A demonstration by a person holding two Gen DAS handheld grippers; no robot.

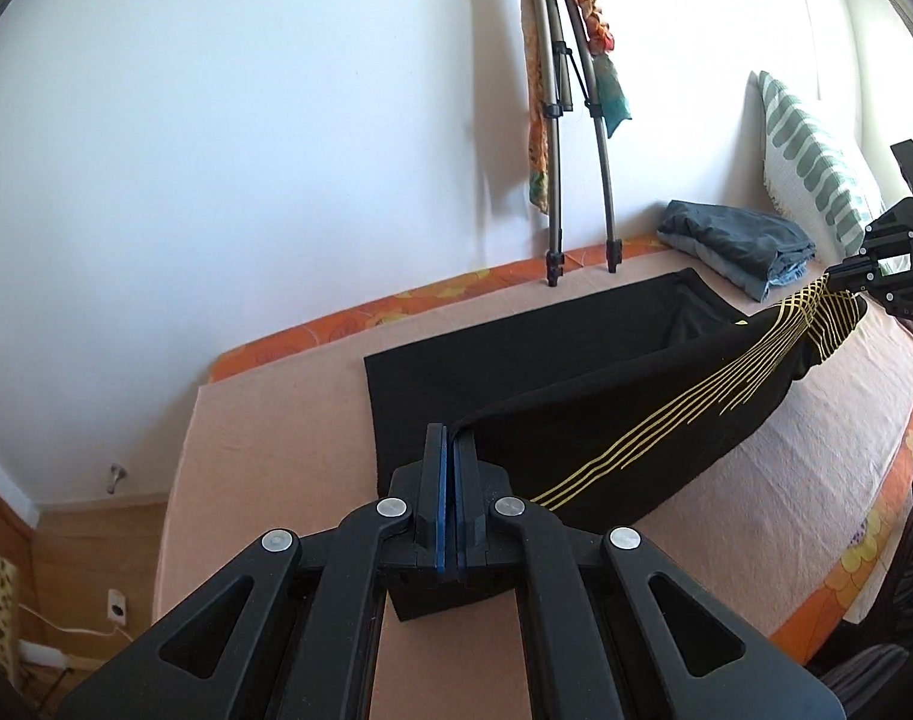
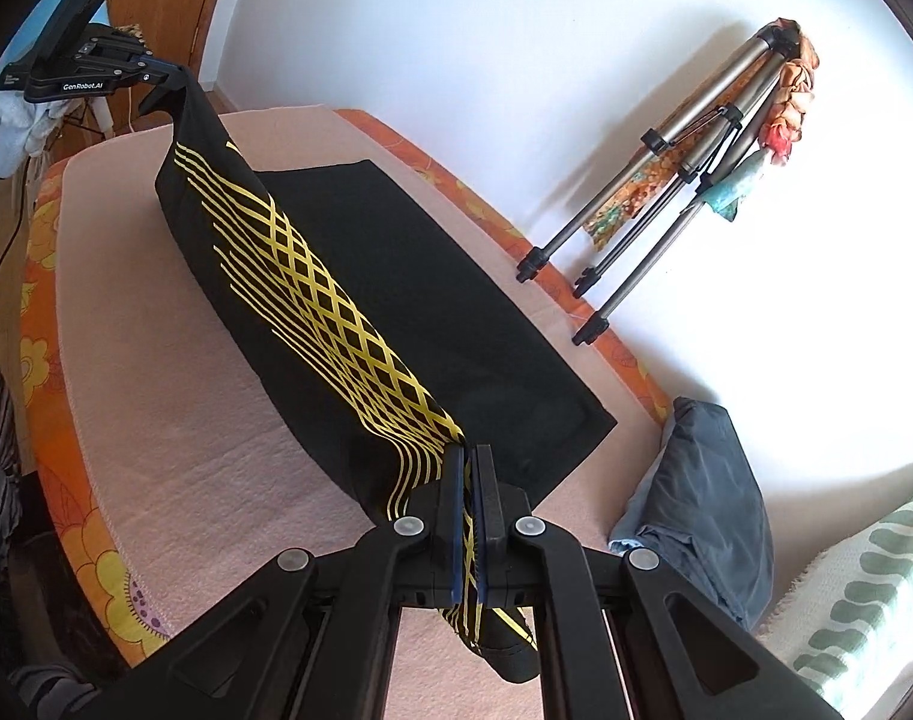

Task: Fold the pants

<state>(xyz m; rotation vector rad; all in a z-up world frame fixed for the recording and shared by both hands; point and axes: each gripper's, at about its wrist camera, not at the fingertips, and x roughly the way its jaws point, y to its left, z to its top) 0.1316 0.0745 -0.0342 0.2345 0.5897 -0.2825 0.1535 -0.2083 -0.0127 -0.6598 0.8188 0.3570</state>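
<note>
The black pants (image 1: 576,360) with yellow line print lie across the pink blanket (image 1: 276,450) on the bed, filling the centre of both views. Their far half lies flat on the blanket; the near edge is lifted off it and hangs stretched between the two grippers, so the cloth forms a long raised fold with the yellow stripes running along it.

The left gripper (image 1: 454,456), at lower centre of the left wrist view, has its jaws pressed together on one end of that lifted edge; a thin strip of black cloth shows between the blue pads. In the right wrist view it appears at upper left (image 2: 156,87), pinching the far end. The right gripper (image 2: 469,480), at lower centre of its own view, is clamped on the printed end, with striped cloth passing between the pads and bunching below them. In the left wrist view it sits at the right edge (image 1: 846,276).

Folded grey clothes (image 1: 738,246) lie on the blanket just beyond the pants, beside a green-patterned pillow (image 1: 816,156). A tripod (image 1: 570,120) draped with a colourful scarf (image 1: 594,36) leans on the white wall behind the bed.
</note>
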